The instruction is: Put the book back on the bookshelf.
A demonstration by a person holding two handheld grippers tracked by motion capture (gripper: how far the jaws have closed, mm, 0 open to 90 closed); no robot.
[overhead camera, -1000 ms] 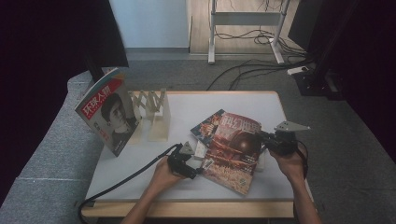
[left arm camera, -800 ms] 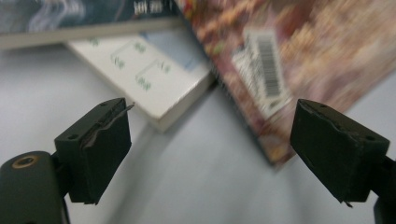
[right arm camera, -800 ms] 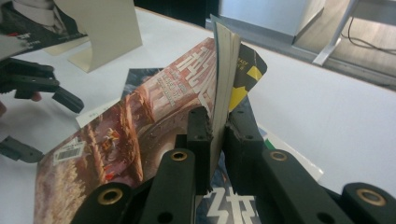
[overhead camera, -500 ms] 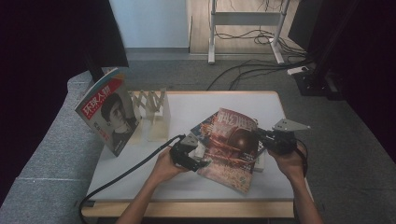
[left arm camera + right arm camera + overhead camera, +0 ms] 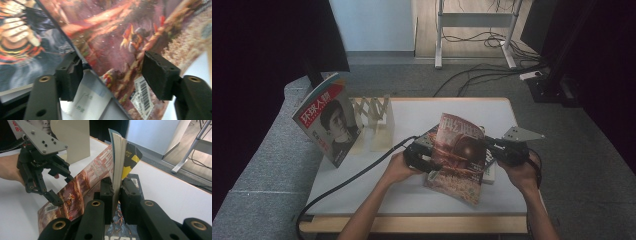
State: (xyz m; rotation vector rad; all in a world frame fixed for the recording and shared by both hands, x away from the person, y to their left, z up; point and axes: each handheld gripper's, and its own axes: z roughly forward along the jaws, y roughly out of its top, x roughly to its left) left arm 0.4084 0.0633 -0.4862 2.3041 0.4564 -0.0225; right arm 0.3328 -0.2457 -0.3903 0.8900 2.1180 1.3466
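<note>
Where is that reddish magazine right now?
In the high view the reddish magazine is lifted over the table's right half, between the left tongs and right tongs, above another magazine.

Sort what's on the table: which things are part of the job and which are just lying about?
In the job: raised magazine, right gripper clamping its edge, left gripper open around its cover.
Lying about: portrait magazine, wooden rack, magazine lying flat underneath.
</note>
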